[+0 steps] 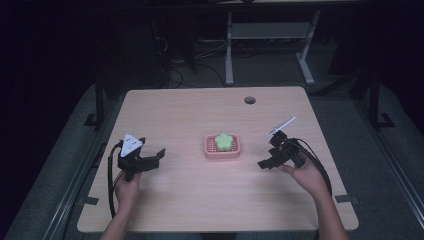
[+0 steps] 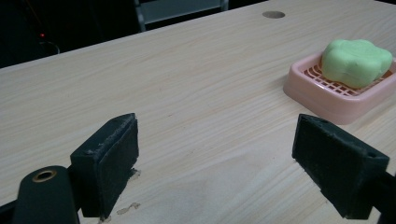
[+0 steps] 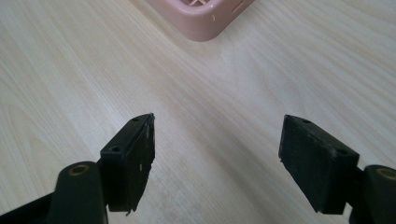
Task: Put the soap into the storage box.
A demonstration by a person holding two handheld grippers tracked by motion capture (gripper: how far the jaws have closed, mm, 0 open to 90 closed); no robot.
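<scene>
— Where's the soap sitting?

— The green flower-shaped soap (image 1: 224, 141) lies in the pink soap dish (image 1: 210, 150), about mid-table, a little nearer the person's edge than the far edge with the cable hole (image 1: 250, 100).

— And the grippers?

— Both released, jaws spread wide, nothing in them. The left gripper (image 1: 150, 157) rests low toward the table's left edge, the right gripper (image 1: 267, 159) toward the right edge, each well apart from the dish.

— So what's the move?

— I'd judge a reach for the soap. Best come in level from one side, pads squarely across the lobes, and steady the dish with the other gripper, since it looks light enough to slide.
</scene>
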